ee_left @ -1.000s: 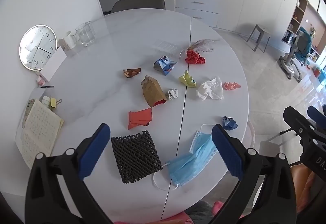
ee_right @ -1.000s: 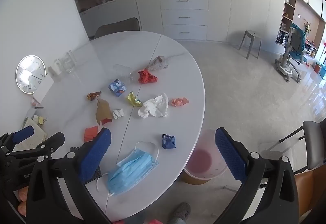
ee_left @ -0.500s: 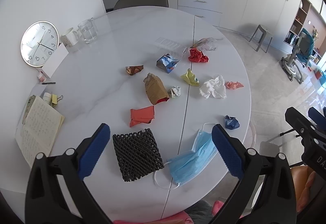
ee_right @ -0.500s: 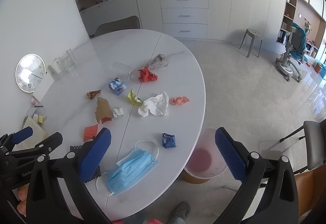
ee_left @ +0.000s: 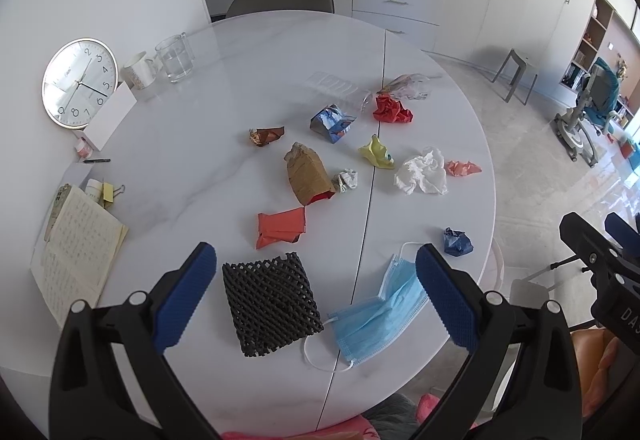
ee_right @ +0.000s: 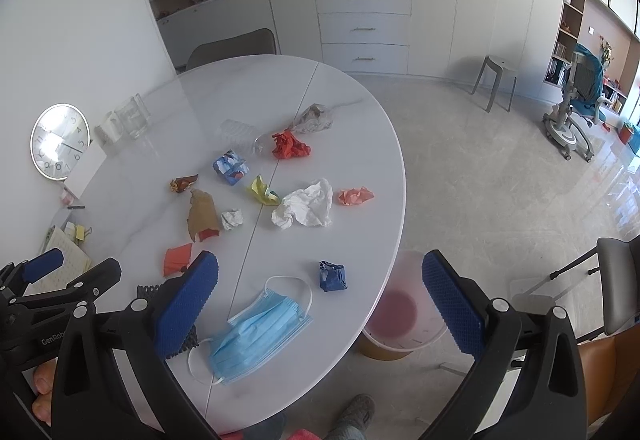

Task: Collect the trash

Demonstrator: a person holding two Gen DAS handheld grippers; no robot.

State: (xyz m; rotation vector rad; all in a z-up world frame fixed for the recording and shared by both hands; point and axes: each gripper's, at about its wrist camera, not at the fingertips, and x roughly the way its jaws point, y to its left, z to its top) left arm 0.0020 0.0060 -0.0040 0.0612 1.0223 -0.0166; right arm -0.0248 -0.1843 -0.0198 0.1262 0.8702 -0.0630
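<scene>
The trash lies scattered over the round white table: a blue face mask at the near edge, a black mesh sleeve just beside it at 9 o'clock, and a small dark blue wad at the mask's 1 o'clock. Toward 12 o'clock from the mesh come a folded orange wrapper, a brown paper bag and a small white wad touching the bag's open end. At 3 o'clock from these sit a yellow scrap, a crumpled white tissue and a pink scrap; farther back are a blue printed pack and a red paper ball. A pink bin stands on the floor under the table edge, at 4 o'clock from the dark blue wad. The left gripper hovers above the near edge, pitched down, its jaws spread wide and holding nothing, framing the mesh sleeve and the mask. The right gripper hangs likewise, gaping and holding nothing, one finger over the table, the other over the bin. A clock leans against the wall at 10 o'clock, and an open notebook lies at 9.
</scene>
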